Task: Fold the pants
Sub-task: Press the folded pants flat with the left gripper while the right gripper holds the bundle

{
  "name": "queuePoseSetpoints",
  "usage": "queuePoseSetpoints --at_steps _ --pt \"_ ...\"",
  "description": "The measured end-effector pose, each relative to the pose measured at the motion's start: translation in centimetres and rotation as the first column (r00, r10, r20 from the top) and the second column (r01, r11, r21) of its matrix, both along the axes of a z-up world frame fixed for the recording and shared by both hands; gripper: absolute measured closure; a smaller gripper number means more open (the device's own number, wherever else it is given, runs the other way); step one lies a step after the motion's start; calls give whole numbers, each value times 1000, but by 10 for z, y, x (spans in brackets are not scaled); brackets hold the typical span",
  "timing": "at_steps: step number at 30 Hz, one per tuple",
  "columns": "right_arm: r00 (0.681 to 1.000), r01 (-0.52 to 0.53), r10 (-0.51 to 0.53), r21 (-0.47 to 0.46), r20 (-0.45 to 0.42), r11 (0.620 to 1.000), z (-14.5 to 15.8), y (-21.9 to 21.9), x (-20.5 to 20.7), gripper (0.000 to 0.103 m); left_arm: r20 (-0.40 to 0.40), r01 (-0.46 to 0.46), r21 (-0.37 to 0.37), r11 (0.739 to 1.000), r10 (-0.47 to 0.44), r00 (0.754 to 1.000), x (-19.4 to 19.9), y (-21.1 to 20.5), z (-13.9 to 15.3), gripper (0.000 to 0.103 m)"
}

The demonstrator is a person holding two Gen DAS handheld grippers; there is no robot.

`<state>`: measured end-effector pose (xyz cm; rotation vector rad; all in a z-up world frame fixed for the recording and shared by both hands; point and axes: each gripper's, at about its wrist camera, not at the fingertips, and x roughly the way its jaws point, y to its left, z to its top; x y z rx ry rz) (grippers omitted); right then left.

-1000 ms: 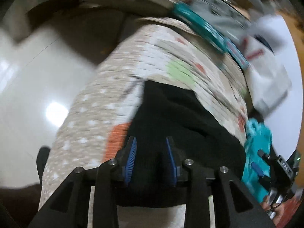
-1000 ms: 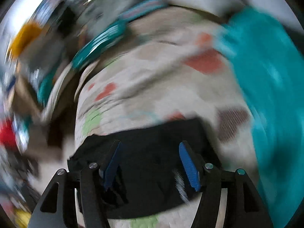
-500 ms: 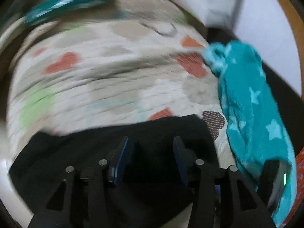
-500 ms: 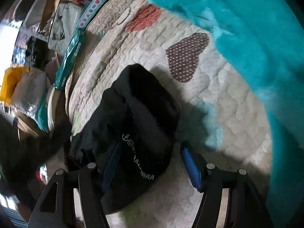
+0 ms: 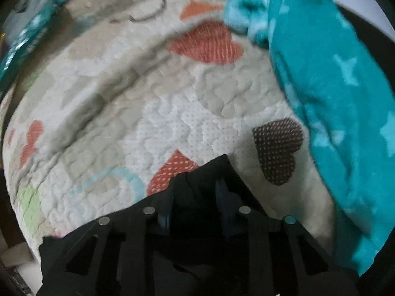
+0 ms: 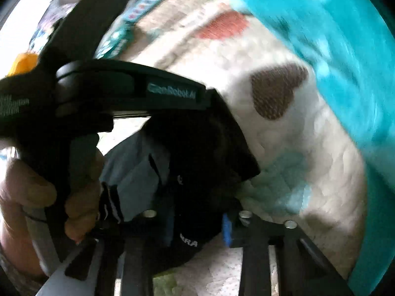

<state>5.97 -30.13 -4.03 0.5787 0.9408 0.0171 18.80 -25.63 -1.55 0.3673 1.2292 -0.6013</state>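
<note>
Item: black pants [image 5: 207, 172], bunched low at 6 o'clock on a quilted bedspread [image 5: 153, 113] printed with hearts.

Left gripper [image 5: 193, 202]: we see its blue-padded jaws drawn near one another with a peak of the black cloth standing between them; we judge them clamped on the pants.

Right gripper [image 6: 200, 224]: we see its jaws set on either side of a dark fold that bears white lettering, one blue pad [image 6: 227, 229] touching the fold's edge at 5 o'clock; whether they pinch the cloth we cannot tell.

In the right wrist view we note the other gripper's black body [image 6: 128, 91] crossing from 9 o'clock, with the person's hand [image 6: 49, 197] wrapped round its handle at 8 o'clock. The pants [image 6: 197, 153] lie heaped just beneath it, a grey lining turned outward.

Also listed: a teal star-patterned fleece blanket [image 5: 333, 98] along the bedspread's edge from 1 to 4 o'clock, near the pants but apart from them.
</note>
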Motion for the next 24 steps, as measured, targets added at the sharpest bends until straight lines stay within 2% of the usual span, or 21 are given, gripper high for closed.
queuePoseSetpoints --at_steps 2,5,8,11,15,16,18,20,21,24 --pt "998 -37 40 -60 49 998 17 13 -3 78 19 -24 -35 999 24 1000 -6 15 16 80" --pt "986 -99 117 -152 117 983 41 36 -12 79 43 -84 -127 988 90 995 -15 55 50 80" --pt "957 -180 227 -248 178 952 69 71 -23 79 49 -162 -223 961 177 983 -22 108 84 80" --pt "917 -270 344 -317 202 909 87 109 -32 79 25 -262 -315 912 284 958 -33 177 104 80" --pt "843 -403 503 -397 190 825 97 167 -33 79 -55 -428 -421 800 448 892 -46 272 97 80" --pt "822 -433 540 -420 178 798 96 184 -33 79 -91 -471 -444 763 484 870 -50 292 88 80" --pt "771 -493 620 -482 143 724 88 220 -35 79 -161 -548 -472 691 544 824 -56 329 63 80" --pt "721 -539 687 -545 96 642 74 253 -40 79 -227 -612 -477 630 585 779 -62 356 36 78" --pt "694 -561 718 -580 60 591 64 270 -41 79 -264 -649 -469 599 606 750 -64 368 18 76" --pt "641 -607 766 -642 -47 468 29 303 -43 78 -332 -725 -436 533 654 680 -68 390 -15 70"
